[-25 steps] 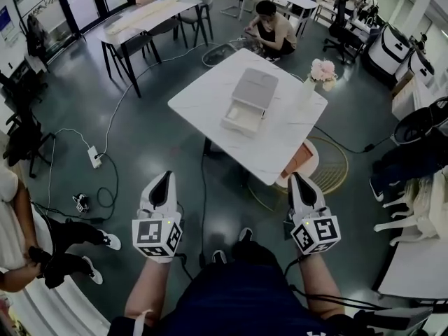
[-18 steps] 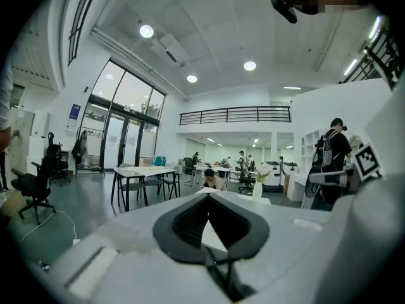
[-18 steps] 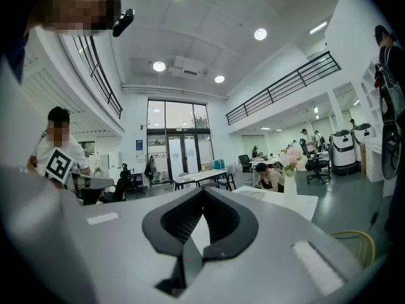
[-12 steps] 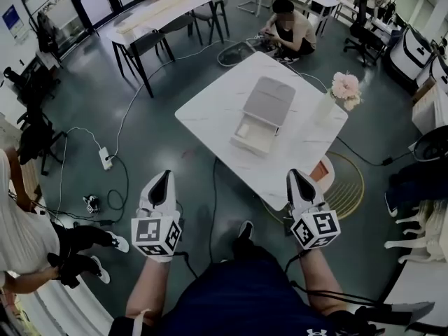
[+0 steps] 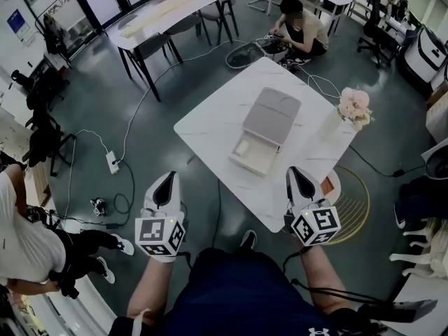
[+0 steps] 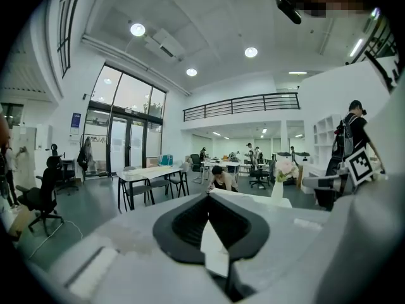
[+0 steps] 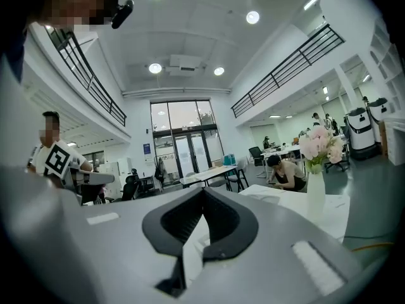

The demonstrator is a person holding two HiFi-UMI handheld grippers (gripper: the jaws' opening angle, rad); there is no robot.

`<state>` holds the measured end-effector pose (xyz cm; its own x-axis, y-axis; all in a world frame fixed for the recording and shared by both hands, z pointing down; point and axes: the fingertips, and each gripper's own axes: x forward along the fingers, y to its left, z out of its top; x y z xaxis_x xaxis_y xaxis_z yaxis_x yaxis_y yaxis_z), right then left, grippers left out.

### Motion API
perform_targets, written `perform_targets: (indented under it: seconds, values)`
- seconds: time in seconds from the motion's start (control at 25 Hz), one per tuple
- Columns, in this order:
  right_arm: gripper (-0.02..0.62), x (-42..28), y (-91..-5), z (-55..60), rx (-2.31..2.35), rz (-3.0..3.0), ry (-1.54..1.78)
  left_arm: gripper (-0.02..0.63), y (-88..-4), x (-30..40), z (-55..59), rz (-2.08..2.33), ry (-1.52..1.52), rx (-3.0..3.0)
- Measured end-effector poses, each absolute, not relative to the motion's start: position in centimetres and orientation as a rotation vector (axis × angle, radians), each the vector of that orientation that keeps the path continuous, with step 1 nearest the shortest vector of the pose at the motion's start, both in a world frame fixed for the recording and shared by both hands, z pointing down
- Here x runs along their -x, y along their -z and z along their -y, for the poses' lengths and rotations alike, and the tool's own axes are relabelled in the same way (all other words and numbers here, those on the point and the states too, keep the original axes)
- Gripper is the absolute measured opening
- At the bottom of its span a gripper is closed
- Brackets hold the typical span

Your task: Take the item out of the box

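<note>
A flat box (image 5: 262,131) lies in the middle of a white square table (image 5: 213,117); its grey lid is swung back and its white tray faces me. What lies in the tray I cannot make out. My left gripper (image 5: 166,182) hangs shut and empty over the floor, short of the table's near corner. To its right, my right gripper (image 5: 297,177) is also shut and empty, its tip at the table's near edge. The left gripper view shows shut jaws (image 6: 207,198) aimed at the table (image 6: 253,200). The right gripper view shows shut jaws (image 7: 202,192) beside the vase (image 7: 315,192).
A vase of pink flowers (image 5: 353,107) stands on the table's right corner. A person (image 5: 301,26) crouches on the floor beyond the table. Cables and a power strip (image 5: 113,162) lie on the floor to the left. A round wire stand (image 5: 353,187) is on the right.
The table and box have come nearer and now sit lower in the head view. Both grippers travelled forward with me and stayed shut.
</note>
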<state>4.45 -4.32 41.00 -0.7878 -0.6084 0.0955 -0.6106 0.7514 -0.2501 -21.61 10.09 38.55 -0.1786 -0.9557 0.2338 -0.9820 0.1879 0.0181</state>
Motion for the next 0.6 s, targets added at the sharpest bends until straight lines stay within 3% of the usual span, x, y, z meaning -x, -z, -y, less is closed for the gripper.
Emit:
perform_targets:
  seconds: [0.6]
  values:
    - [0.003, -6.1, -41.9, 8.8, -1.151, 2.887, -0.462, 0.002, -40.0, 20.4, -1.9, 2.14, -0.241, -2.005]
